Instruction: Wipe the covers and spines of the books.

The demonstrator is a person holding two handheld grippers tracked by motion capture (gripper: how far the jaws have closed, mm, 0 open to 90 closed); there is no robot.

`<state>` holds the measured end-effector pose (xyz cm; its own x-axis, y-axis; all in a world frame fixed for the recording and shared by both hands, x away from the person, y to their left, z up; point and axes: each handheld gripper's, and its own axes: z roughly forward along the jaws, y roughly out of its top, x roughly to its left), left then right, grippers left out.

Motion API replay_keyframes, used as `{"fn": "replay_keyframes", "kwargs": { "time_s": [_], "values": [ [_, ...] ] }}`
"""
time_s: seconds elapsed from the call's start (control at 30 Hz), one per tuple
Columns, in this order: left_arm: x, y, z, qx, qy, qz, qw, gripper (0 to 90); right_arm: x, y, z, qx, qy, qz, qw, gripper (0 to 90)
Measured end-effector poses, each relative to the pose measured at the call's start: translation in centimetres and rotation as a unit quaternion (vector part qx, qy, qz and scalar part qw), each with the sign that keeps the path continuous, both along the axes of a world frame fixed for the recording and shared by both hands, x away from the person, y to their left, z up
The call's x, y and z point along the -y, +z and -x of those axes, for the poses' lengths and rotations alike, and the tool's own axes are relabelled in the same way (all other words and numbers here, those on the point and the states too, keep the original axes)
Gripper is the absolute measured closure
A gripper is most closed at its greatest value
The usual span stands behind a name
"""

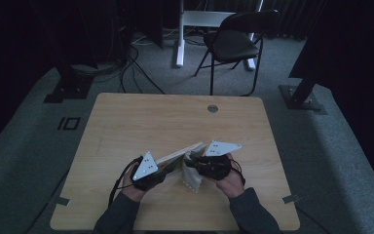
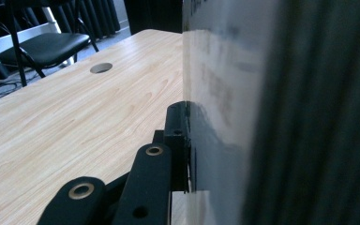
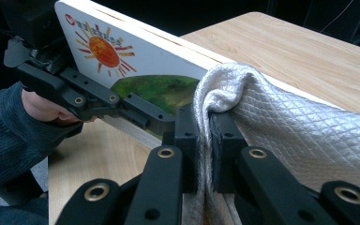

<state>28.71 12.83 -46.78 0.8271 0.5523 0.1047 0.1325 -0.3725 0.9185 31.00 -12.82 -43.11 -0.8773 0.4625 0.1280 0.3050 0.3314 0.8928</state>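
Nearest the person, two sleeved forearms come in over the tabletop [image 1: 126, 122]. The left gripper [image 1: 163, 174] has its jaws clenched on the near end of a picture board [image 3: 136, 61], a flat wooden panel printed with an orange sun and a green patch; the board is held clear of the tabletop, slanting away to the right in the high view. Just beside it, the right gripper [image 3: 205, 140] has its jaws clamped on a fold of white quilted cloth [image 3: 300, 131], and the cloth is draped over the board's upper edge, touching it. Farther off, a round cable hole [image 1: 213, 108] sits near the tabletop's far edge. Beyond the table, a black folding chair [image 1: 233, 44] stands on grey carpet.
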Motion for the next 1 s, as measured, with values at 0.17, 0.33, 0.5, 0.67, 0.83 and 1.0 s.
{"fn": "replay_keyframes", "kwargs": {
  "time_s": [0.17,0.33,0.5,0.67,0.83,1.0],
  "values": [
    [0.0,0.0,-0.1,-0.001,0.001,-0.001,1.0000,77.8,-0.2,0.1,0.0,0.001,0.003,0.002,1.0000,83.6],
    [0.0,0.0,-0.3,-0.006,0.004,-0.006,1.0000,77.8,-0.8,0.5,0.0,0.006,0.013,0.007,0.9999,83.6],
    [0.0,0.0,-0.4,-0.008,0.005,-0.008,0.9999,77.8,-1.2,0.7,0.1,0.007,0.020,0.010,0.9997,83.6],
    [0.0,-0.1,-0.5,-0.011,0.005,-0.009,0.9999,77.8,-1.6,1.0,0.2,0.012,0.028,0.014,0.9994,83.6],
    [0.1,-0.2,-0.6,-0.012,0.007,-0.010,0.9999,77.8,-2.0,1.2,0.3,0.016,0.035,0.016,0.9991,83.6],
    [0.1,-0.2,-0.7,-0.014,0.007,-0.010,0.9998,77.8,-2.4,1.5,0.4,0.021,0.043,0.016,0.9987,83.6]
  ]
}}
